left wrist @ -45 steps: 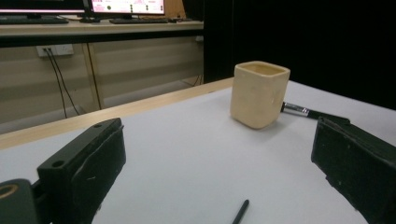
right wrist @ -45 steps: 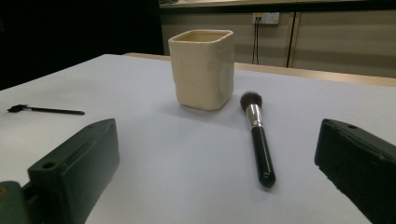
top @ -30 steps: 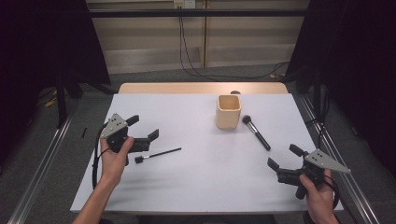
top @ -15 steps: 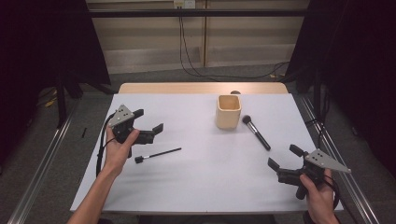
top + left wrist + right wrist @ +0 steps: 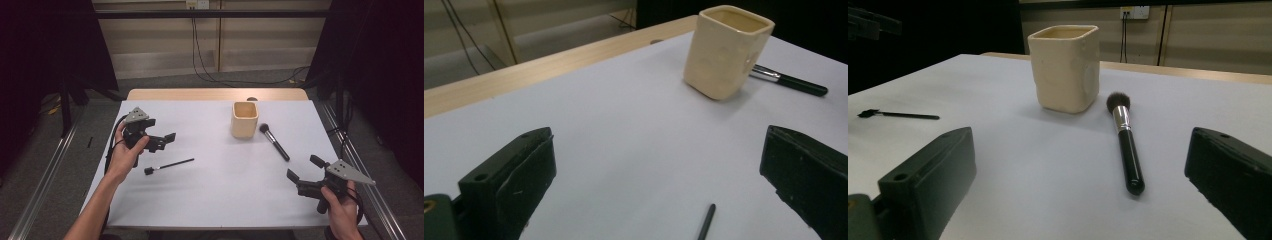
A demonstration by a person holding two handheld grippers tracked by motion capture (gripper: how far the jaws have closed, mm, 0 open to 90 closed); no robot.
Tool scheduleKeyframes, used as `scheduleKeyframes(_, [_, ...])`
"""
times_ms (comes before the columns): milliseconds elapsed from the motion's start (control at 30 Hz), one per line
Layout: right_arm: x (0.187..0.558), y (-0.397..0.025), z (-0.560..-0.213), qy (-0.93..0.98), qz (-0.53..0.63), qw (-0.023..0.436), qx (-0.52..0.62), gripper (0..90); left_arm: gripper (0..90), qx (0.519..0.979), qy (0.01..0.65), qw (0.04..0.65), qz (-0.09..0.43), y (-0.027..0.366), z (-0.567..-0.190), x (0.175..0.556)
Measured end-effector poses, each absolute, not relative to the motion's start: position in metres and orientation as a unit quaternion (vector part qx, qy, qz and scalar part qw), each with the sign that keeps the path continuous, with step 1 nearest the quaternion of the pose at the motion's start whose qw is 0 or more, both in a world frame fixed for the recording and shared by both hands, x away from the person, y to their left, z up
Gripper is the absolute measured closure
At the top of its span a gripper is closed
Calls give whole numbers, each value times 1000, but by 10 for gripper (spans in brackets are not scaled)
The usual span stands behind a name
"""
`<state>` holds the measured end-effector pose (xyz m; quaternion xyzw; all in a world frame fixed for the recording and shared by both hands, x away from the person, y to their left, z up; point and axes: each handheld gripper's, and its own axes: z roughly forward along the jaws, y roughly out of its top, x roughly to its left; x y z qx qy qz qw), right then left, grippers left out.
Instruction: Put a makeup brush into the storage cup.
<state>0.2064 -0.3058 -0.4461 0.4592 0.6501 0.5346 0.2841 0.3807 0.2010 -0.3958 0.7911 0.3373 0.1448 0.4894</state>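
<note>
A cream square cup stands upright on the white table. A black-handled makeup brush lies just right of it, bristles toward the cup. A thin black brush lies left of centre. My left gripper is held open above the table, just beyond the thin brush, with nothing between its jaws. In the left gripper view the cup is ahead and the thin brush's tip is below. My right gripper is open and empty at the near right, facing the makeup brush and cup.
A wooden strip runs along the table's far edge. Metal rails flank both sides, and cables hang behind the table. The table's near middle is bare white surface.
My left gripper has risen and moved away from the person, past the thin brush, staying open. The right gripper and all objects have not moved.
</note>
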Motion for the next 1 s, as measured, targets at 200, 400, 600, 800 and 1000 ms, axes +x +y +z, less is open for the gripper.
scheduleKeyframes(200, [206,-306,-446,651,535,284,458,0,19,828,312,449,123,196,-390,384])
scheduleKeyframes(400, [206,-305,-446,650,536,280,460,0,26,864,289,403,92,195,-387,386])
scheduleKeyframes(600, [206,-305,-446,651,536,279,460,0,31,901,261,342,58,188,-391,387])
scheduleKeyframes(800, [206,-305,-446,651,537,278,459,0,41,913,256,309,68,186,-394,387])
scheduleKeyframes(1000, [206,-305,-446,651,538,276,459,0,45,939,228,248,71,183,-398,385])
